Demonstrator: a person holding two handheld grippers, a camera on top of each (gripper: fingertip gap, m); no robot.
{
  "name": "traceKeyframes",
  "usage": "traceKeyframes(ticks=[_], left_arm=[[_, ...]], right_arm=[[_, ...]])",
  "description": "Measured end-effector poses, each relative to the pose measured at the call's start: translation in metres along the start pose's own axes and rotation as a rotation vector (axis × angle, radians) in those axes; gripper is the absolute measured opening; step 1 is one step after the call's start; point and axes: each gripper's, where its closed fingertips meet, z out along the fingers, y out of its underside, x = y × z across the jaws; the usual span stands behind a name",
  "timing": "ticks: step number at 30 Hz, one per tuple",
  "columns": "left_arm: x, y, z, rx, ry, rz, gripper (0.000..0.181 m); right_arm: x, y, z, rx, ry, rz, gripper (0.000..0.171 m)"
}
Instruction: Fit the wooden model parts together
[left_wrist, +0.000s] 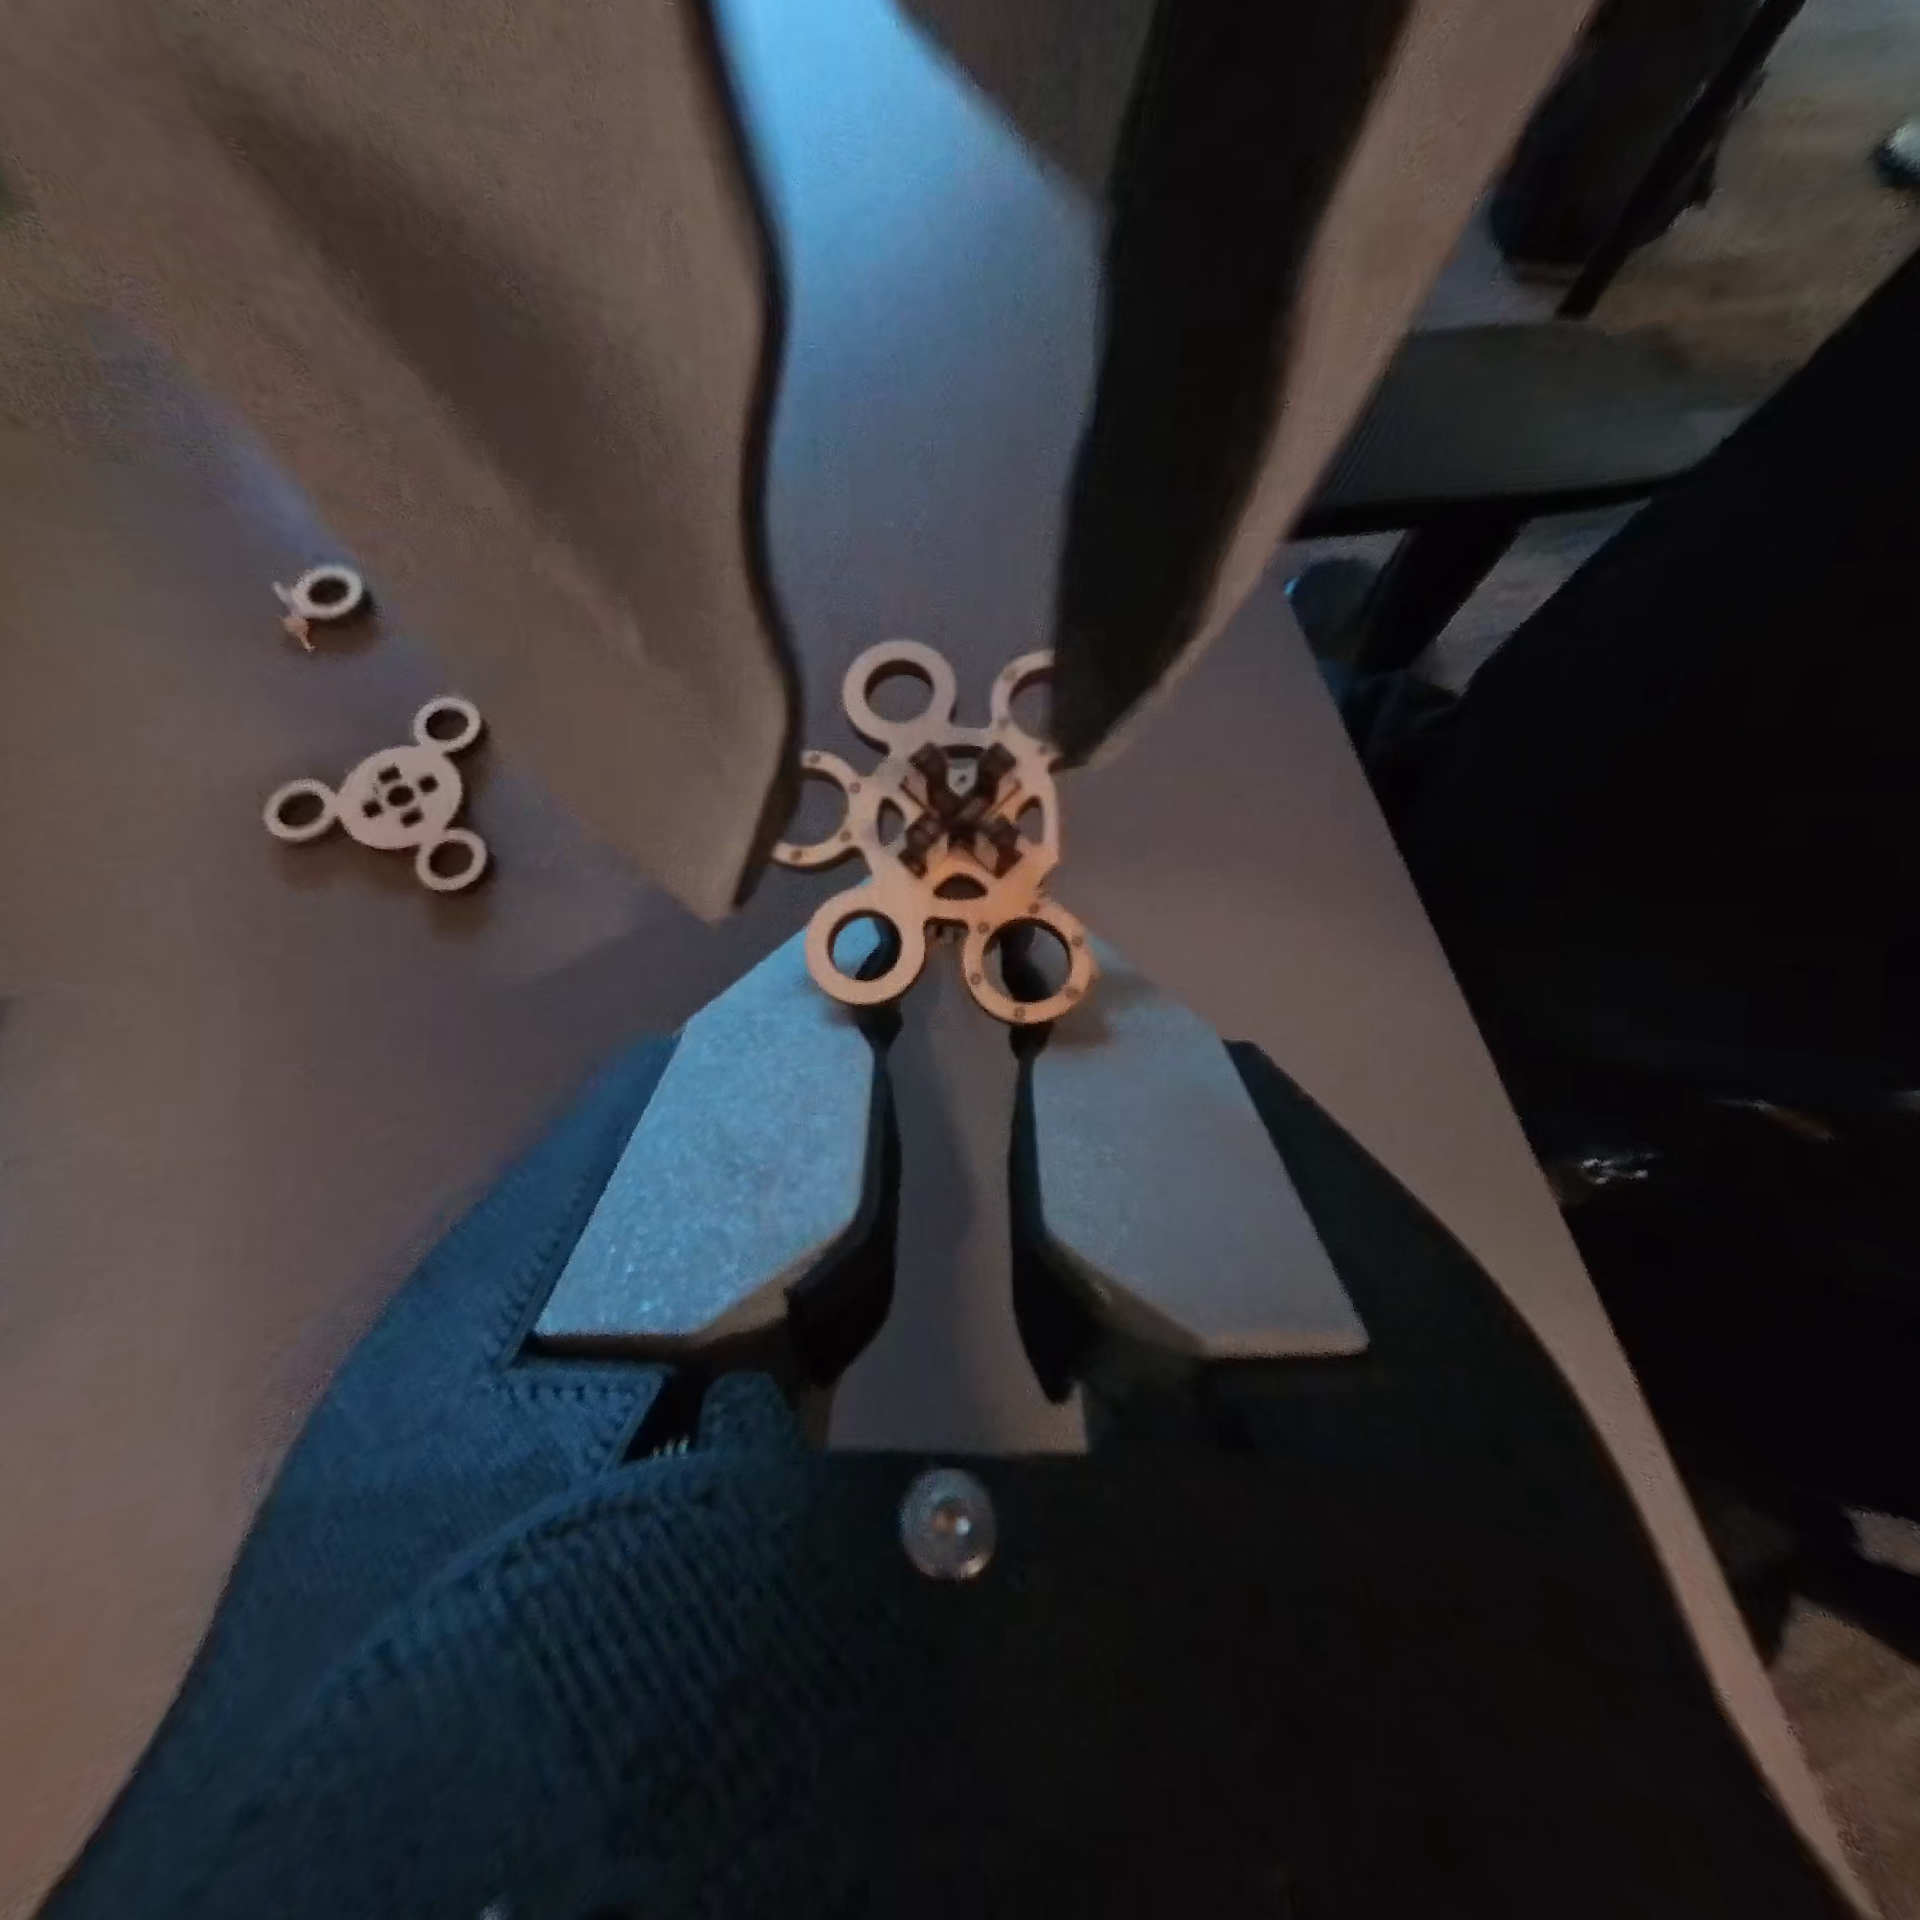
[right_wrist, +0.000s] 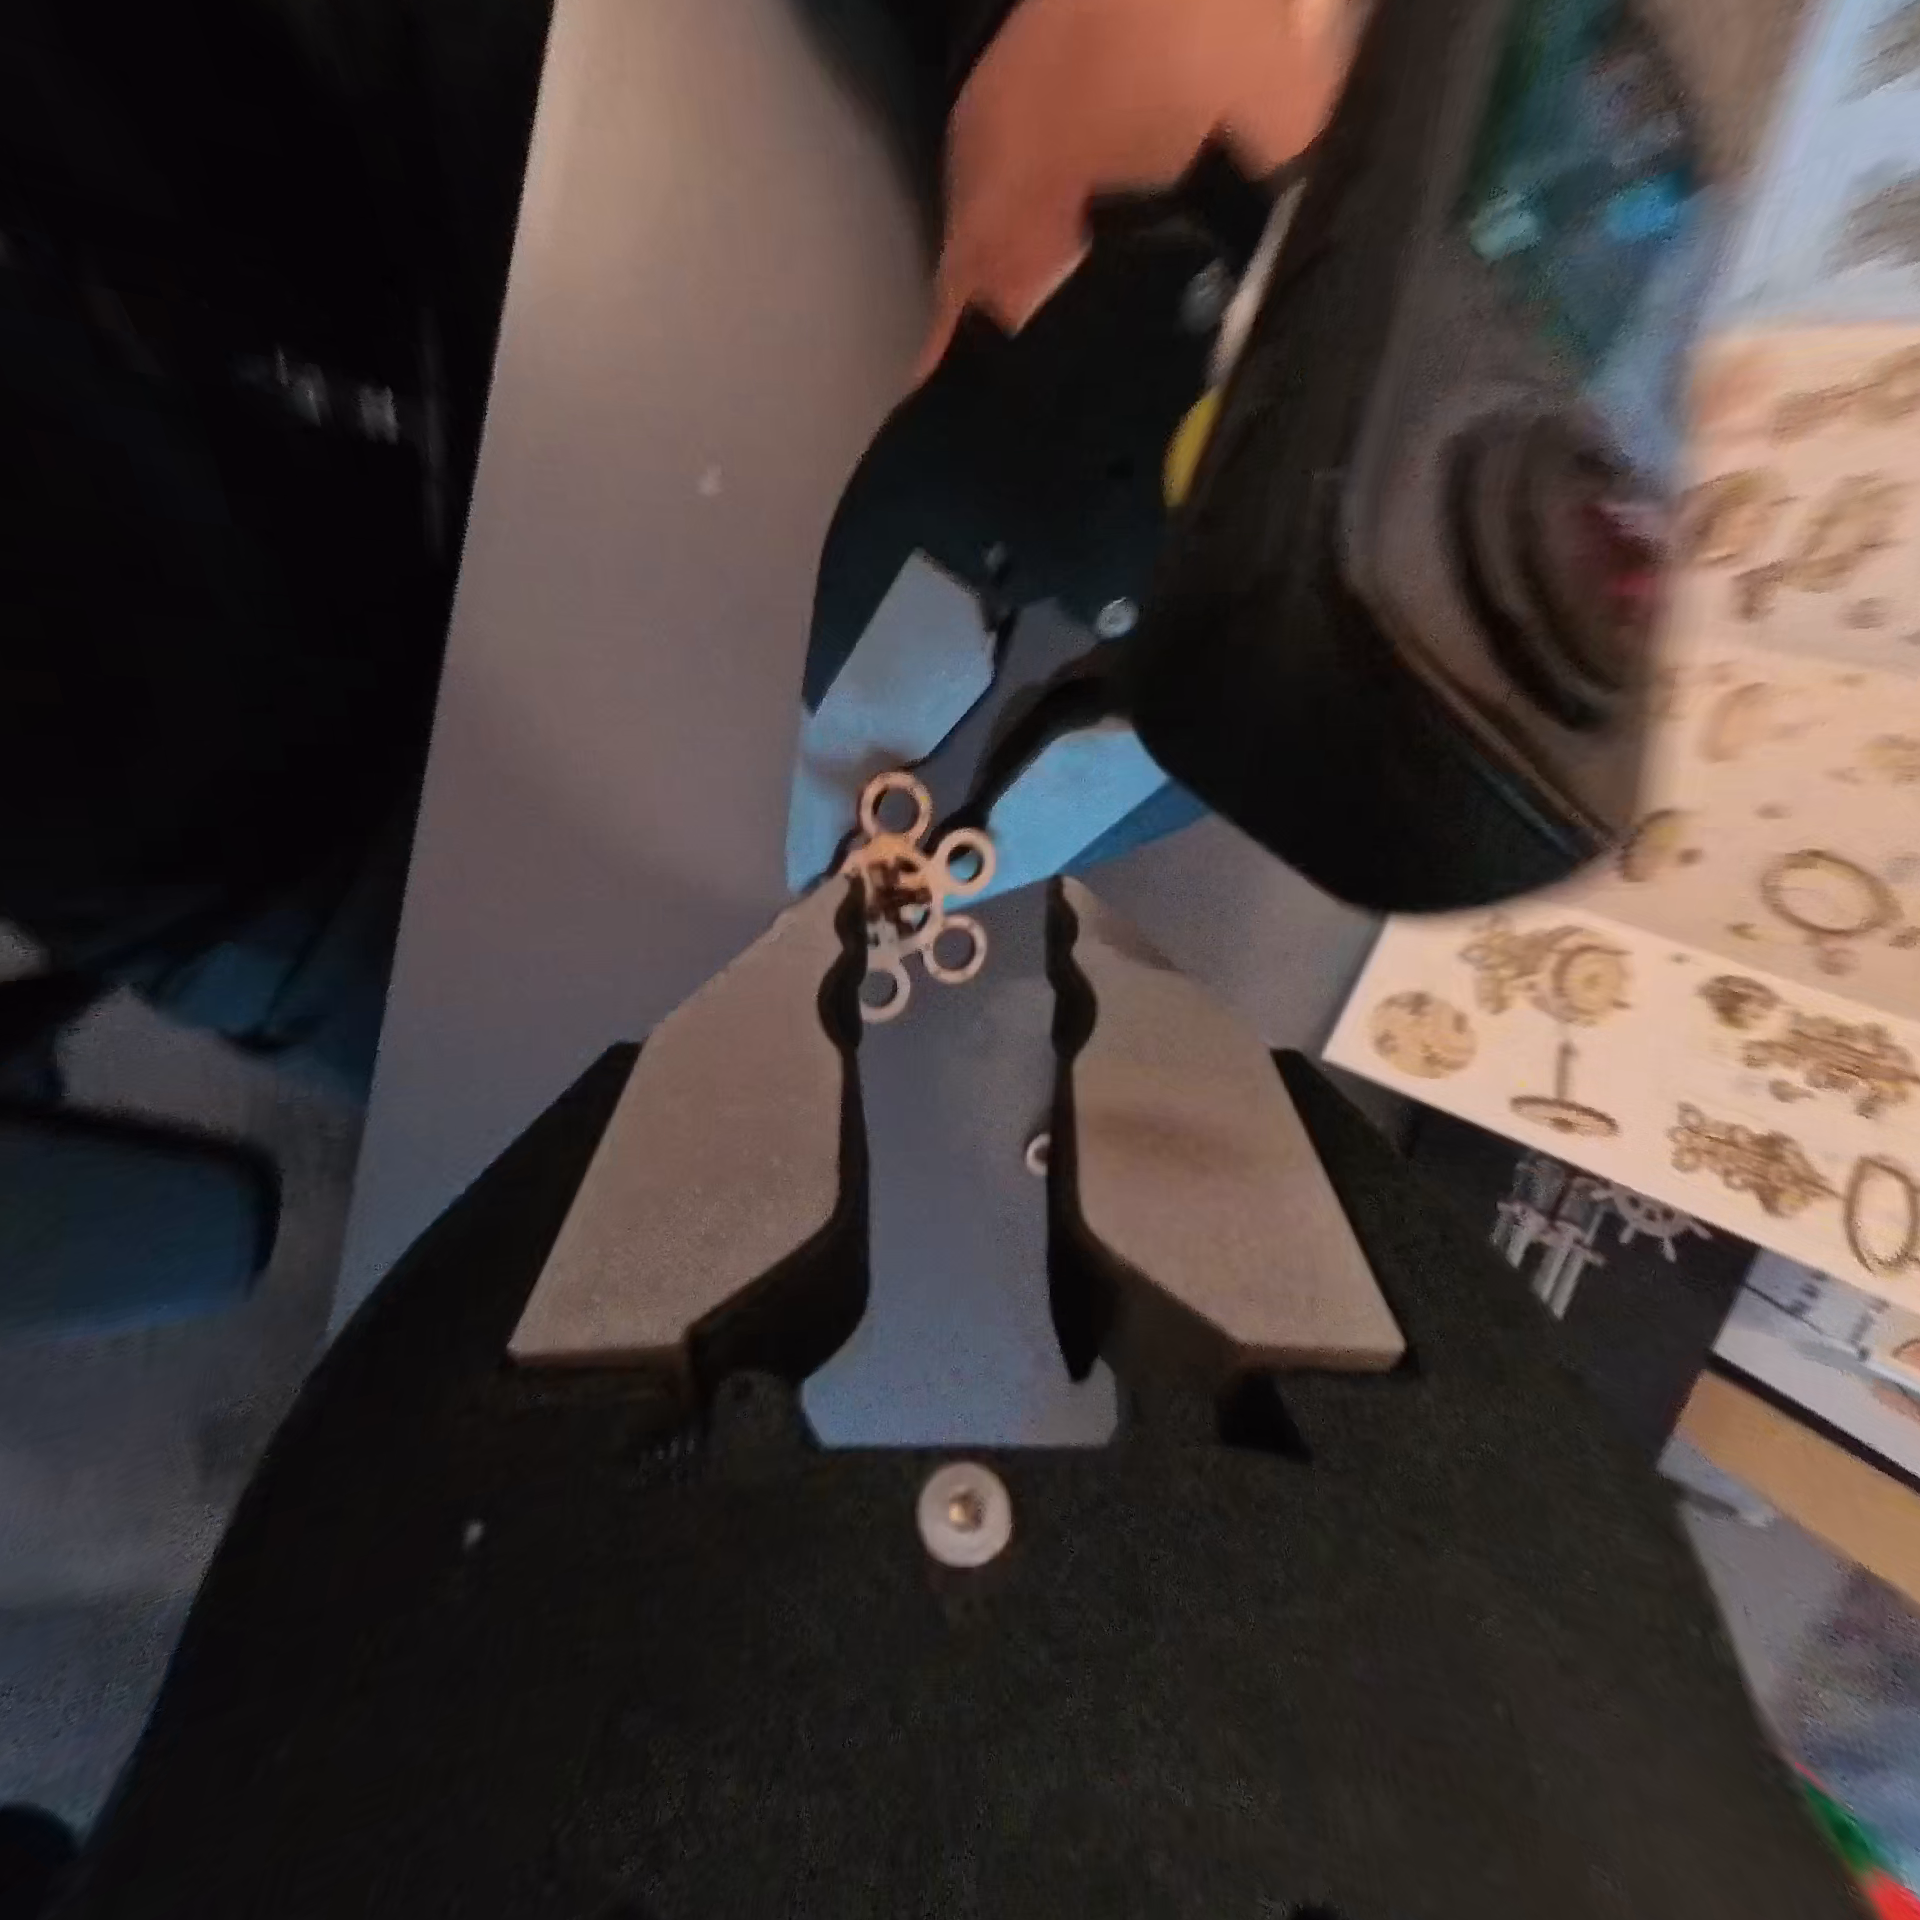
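Observation:
A wooden model part, a light disc with several rings around a dark cross-shaped middle, is held up above the table. My left gripper is shut on its lower edge, between the two lower rings. In the right wrist view the same part sits at the tips of the left gripper. My right gripper is open, with its left finger beside the part. Its big blurred fingers come from above in the left wrist view, one on each side of the part.
A three-ringed wooden piece and a small ring piece lie on the grey table at the left. The table edge runs close on the right. A printed sheet with pictures of parts lies to the right. A hand holds the left gripper. Some 8 cm of space lies between my two pairs of fingers.

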Motion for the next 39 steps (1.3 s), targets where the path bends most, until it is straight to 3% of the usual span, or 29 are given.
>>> traceKeyframes(ticks=[3,6,10,22,27,31,39], left_arm=[[-0.005,0.0,-0.007,0.062,0.064,-0.111,0.015],[-0.001,-0.016,-0.023,0.2,0.166,-0.188,0.015],[0.007,-0.029,-0.039,0.314,0.307,-0.265,0.015],[0.006,-0.05,-0.067,0.527,0.551,-0.433,0.015],[-0.007,-0.039,-0.048,0.429,0.381,-0.402,0.015],[-0.017,-0.034,-0.047,0.38,0.239,-0.372,0.015],[-0.05,0.009,-0.036,0.137,-0.059,-0.378,0.015]], right_arm=[[0.029,-0.02,-0.03,0.334,0.123,0.16,0.04],[0.057,-0.008,-0.048,0.551,0.265,0.322,0.041],[0.078,0.024,-0.047,0.714,0.369,0.481,0.043],[0.093,0.067,-0.038,1.098,0.315,0.752,0.035],[0.084,0.055,-0.048,1.227,0.158,0.768,0.041],[0.084,0.055,-0.035,1.138,0.194,0.748,0.044],[0.07,0.039,-0.01,1.024,0.127,0.672,0.046]])
